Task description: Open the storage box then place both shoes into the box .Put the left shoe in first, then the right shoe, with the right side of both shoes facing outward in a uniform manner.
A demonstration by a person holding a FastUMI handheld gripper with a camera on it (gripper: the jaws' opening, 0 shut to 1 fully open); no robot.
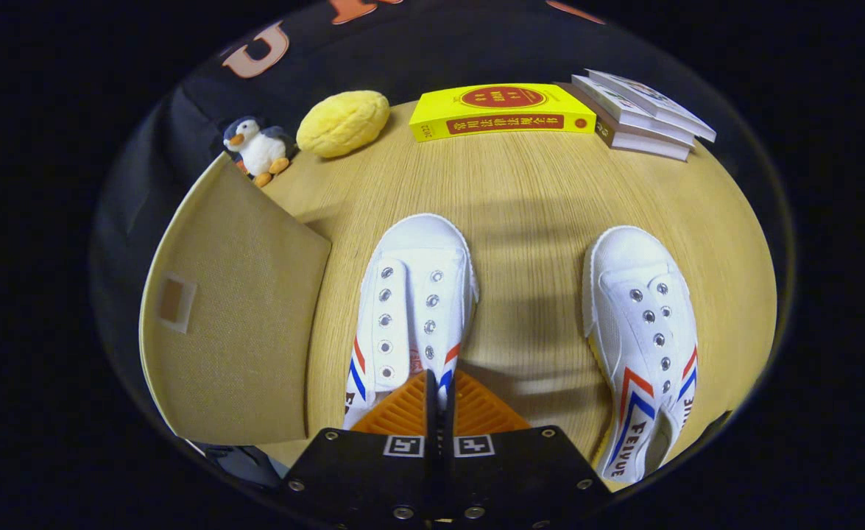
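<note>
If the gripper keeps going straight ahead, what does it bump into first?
Probably the left white shoe: the gripper, fingers shut together, sits right over its heel end. Depth is unclear, so it may pass above.

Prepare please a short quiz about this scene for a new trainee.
1. True or false: the gripper has its fingers pressed together.
2. Which shoe lies right ahead of the fingers: A) left shoe, beside the storage box, or B) right shoe?
3. What stands on the table between the box and the yellow sponge?

Key: 1 true; 2 A; 3 the toy penguin.
</note>
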